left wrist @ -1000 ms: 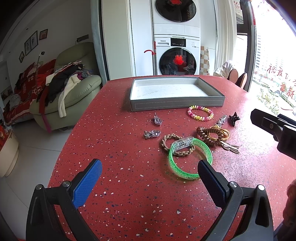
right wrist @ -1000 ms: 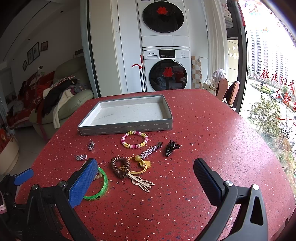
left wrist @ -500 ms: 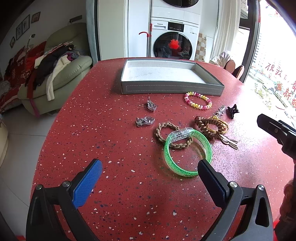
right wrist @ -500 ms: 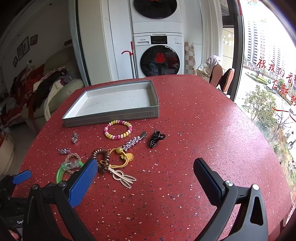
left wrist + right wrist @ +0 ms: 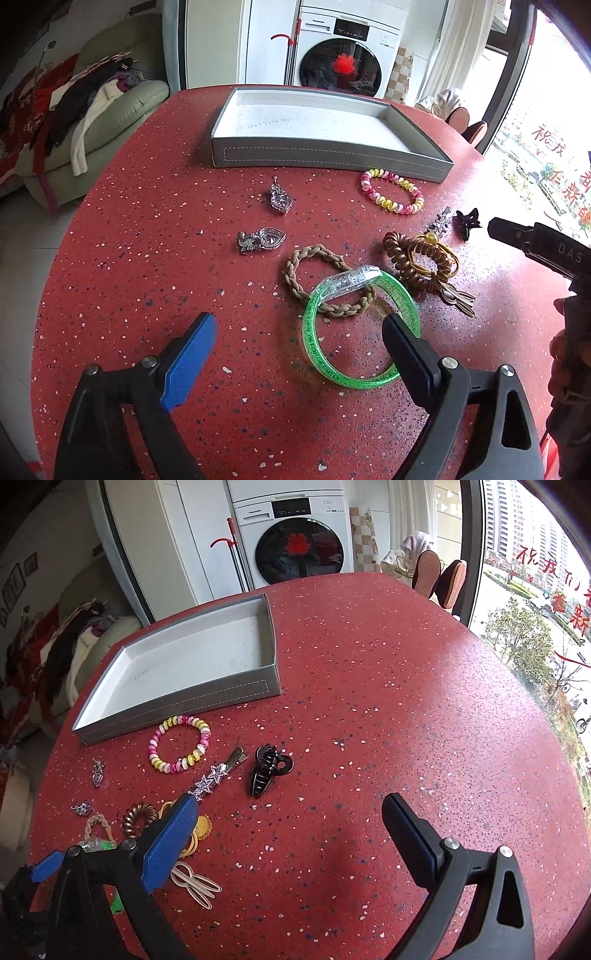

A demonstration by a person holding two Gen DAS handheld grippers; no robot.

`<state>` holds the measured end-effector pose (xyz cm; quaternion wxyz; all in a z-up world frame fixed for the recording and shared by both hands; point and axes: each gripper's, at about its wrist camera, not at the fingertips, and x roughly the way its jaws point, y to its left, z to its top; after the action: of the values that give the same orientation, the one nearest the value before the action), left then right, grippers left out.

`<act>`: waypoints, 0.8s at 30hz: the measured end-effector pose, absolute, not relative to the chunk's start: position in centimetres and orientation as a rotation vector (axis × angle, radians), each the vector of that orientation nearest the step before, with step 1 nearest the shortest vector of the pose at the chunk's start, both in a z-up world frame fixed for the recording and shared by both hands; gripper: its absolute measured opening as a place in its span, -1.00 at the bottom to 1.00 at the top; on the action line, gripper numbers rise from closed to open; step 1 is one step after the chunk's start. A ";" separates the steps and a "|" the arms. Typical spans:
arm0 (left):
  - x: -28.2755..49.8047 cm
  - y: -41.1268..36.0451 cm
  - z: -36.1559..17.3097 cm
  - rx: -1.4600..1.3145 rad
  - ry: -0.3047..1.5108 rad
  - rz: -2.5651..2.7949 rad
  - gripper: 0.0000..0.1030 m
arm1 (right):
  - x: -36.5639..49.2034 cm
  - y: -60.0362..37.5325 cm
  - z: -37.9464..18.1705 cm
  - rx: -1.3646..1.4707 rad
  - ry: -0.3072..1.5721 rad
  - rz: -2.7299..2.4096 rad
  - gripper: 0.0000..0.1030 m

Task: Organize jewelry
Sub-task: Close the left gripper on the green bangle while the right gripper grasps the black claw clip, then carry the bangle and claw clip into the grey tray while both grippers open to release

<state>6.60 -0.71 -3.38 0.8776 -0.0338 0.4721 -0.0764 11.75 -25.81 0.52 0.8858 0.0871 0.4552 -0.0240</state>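
Observation:
A grey tray (image 5: 328, 153) with a white, empty floor stands at the back of the red table; it also shows in the right wrist view (image 5: 177, 701). In front of it lie a pink-yellow bead bracelet (image 5: 391, 192), two silver pendants (image 5: 280, 199) (image 5: 262, 240), a braided brown band (image 5: 325, 280), a green bangle (image 5: 314, 332), a brown coil tie (image 5: 417, 258) and a black claw clip (image 5: 266, 771). My left gripper (image 5: 299, 339) is open, its right finger over the bangle. My right gripper (image 5: 288, 823) is open and empty, just short of the claw clip.
A star hair clip (image 5: 218, 771) lies left of the claw clip. A gold clip (image 5: 195, 882) lies near my right gripper's left finger. A washing machine (image 5: 295, 542) and a green armchair (image 5: 92, 122) stand beyond the table. The table's edge curves at the left and right.
Both grippers have moved forward and lower toward the jewelry. The left one now reaches the green bangle; the right one has neared the claw clip. Nothing on the table has moved.

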 end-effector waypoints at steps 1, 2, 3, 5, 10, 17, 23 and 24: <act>6.7 -0.7 -3.5 -0.071 0.990 -0.154 1.00 | 12.3 -25.9 0.3 0.181 0.949 -0.048 0.79; 6.8 -0.7 -3.6 -0.070 0.992 -0.149 1.00 | 12.7 -25.8 0.0 0.183 0.958 -0.045 0.67; 6.8 -0.8 -3.7 -0.066 0.994 -0.144 0.93 | 13.2 -25.8 -0.3 0.188 0.970 -0.040 0.61; 6.9 -1.0 -3.8 -0.047 0.996 -0.135 0.90 | 14.0 -25.5 -0.9 0.201 0.991 -0.027 0.39; 7.1 -1.2 -3.7 -0.012 0.990 -0.115 0.71 | 15.2 -24.8 -1.4 0.174 0.994 -0.032 0.03; 6.9 -1.1 -3.6 0.034 0.966 -0.097 0.12 | 15.0 -25.4 -1.5 0.192 0.987 -0.034 -0.37; 7.2 -0.2 -3.4 -0.001 0.970 -0.151 -0.49 | 14.6 -26.2 -0.5 0.236 0.970 -0.011 -0.37; 7.2 0.0 -3.3 -0.018 0.974 -0.166 -0.49 | 14.5 -26.2 -0.3 0.240 0.964 -0.004 -0.37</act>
<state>7.25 0.03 -3.29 0.8803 -0.0084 0.4675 -0.0798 14.49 -26.20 -0.26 0.8791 0.1151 0.4626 -0.0017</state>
